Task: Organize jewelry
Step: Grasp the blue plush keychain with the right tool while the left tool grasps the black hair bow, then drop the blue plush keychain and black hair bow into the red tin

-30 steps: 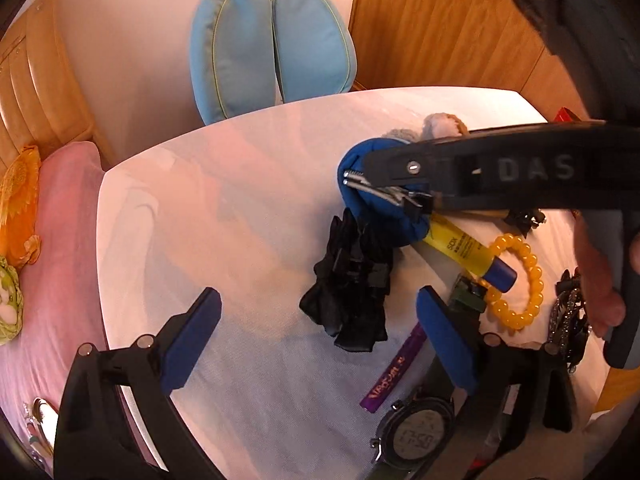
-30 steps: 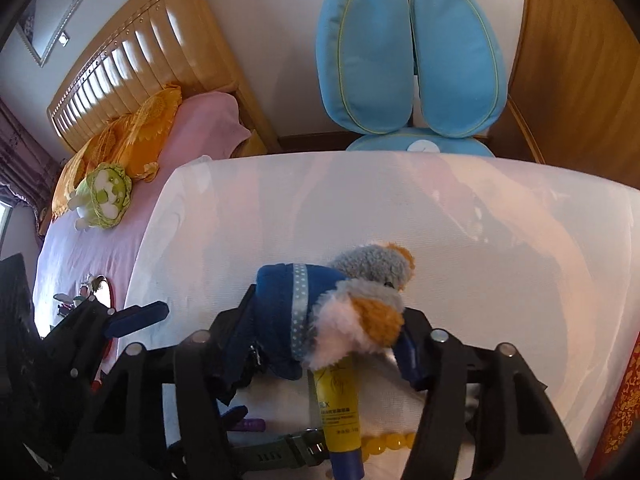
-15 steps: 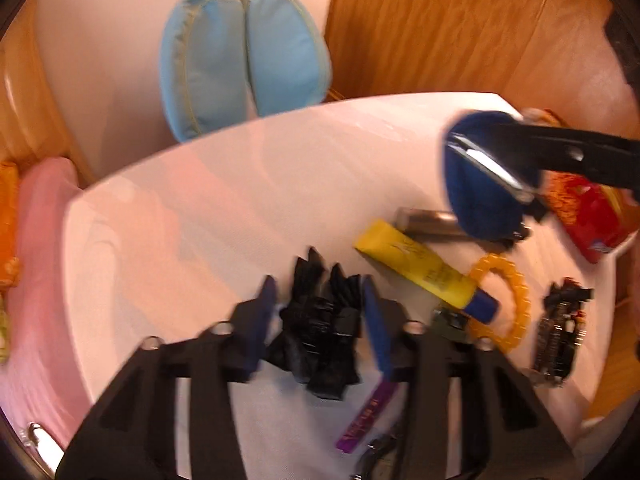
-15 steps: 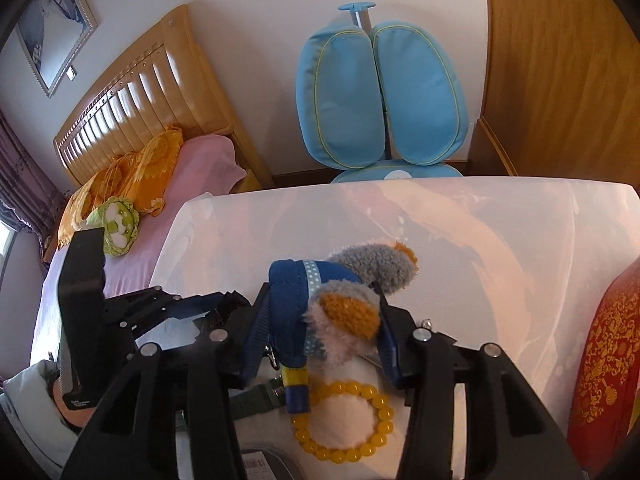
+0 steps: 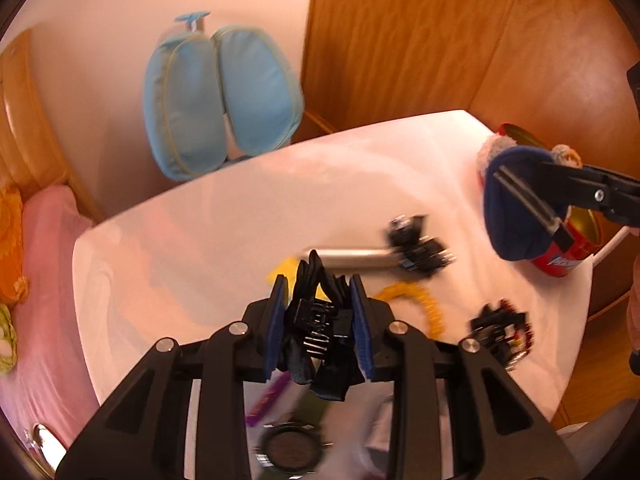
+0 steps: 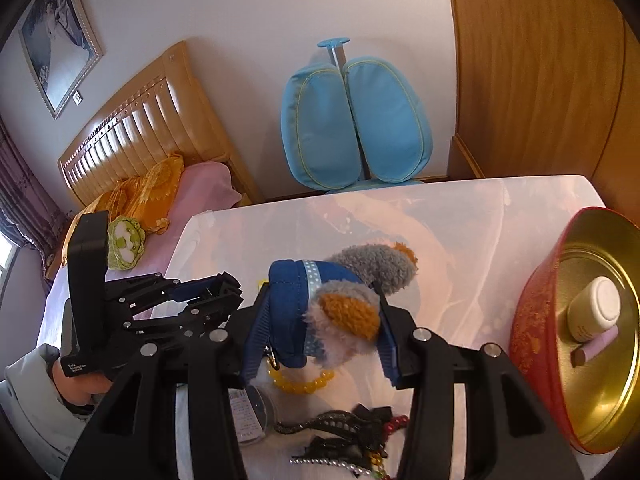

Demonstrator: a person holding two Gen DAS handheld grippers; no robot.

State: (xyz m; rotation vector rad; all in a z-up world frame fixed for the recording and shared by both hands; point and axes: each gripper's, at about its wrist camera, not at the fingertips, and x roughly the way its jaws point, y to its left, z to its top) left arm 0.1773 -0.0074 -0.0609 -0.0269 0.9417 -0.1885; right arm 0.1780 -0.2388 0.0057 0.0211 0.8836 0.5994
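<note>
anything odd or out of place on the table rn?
Nothing spilled or broken. The oddity is the sorting: the red tin holds a white jar and a pale stick, not jewelry, while the yellow bead bracelet lies loose on the table.

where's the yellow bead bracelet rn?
Bracelet lies on the table, right wrist view bottom centre, below the plush pouch in the right tool, left of the red tin.

**White table and what lies on it**

A white table (image 5: 200,248) fills mid-frame. On it lie a silver tube (image 5: 352,258), a yellow bead bracelet (image 5: 424,304), a blurred dark bundle (image 5: 500,328), possibly beaded jewelry, a wristwatch (image 5: 290,450) at bottom center, and a red tin (image 6: 580,328) at right.
</note>
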